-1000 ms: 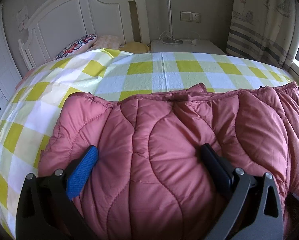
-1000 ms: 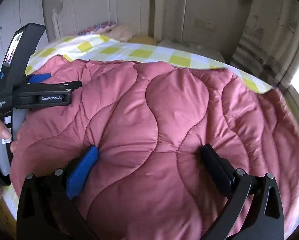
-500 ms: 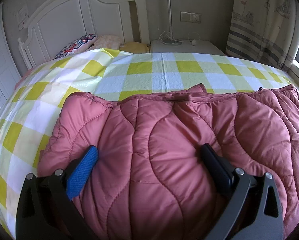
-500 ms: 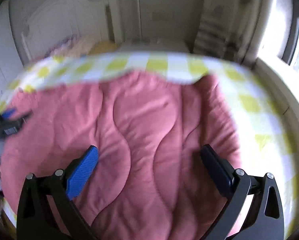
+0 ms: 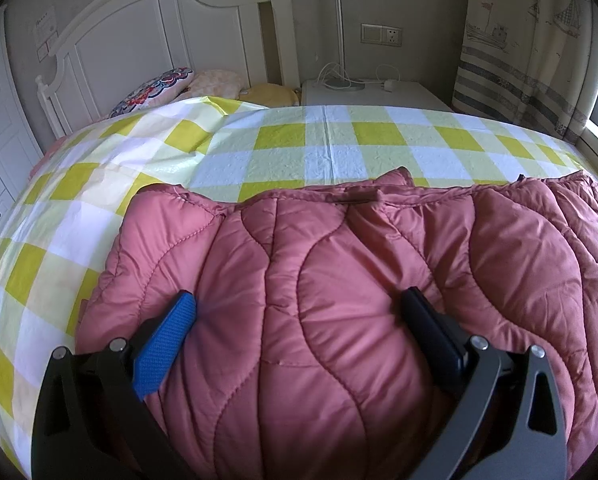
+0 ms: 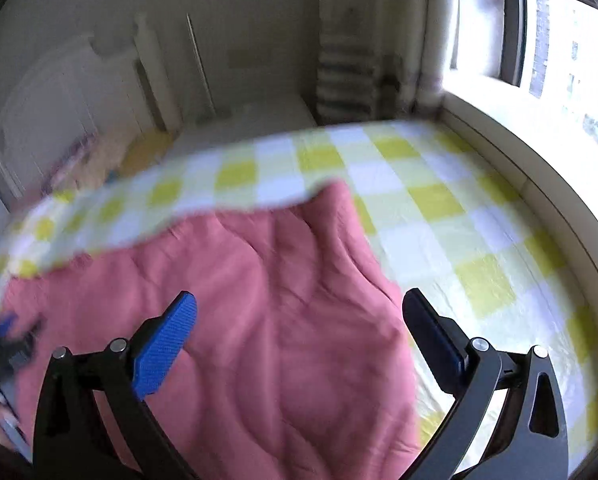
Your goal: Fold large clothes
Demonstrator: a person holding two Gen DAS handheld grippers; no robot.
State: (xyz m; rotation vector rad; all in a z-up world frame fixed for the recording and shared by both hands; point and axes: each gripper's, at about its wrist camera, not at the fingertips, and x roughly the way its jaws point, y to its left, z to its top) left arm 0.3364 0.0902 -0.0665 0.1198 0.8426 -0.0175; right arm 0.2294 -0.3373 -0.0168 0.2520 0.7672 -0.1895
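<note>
Left wrist view: the left gripper (image 5: 299,312) hangs with jaws spread over the pink quilted coat (image 5: 339,300) lying on the checked bedspread (image 5: 299,148). Right wrist view, blurred: the right gripper (image 6: 299,316) is likewise spread, above the coat's edge.

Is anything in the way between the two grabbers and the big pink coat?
Nothing visible. The left gripper hangs right over the pink quilted coat, jaws wide open. The right gripper, also open, is above the coat's end on the checked sheet; that view is blurry.
</note>
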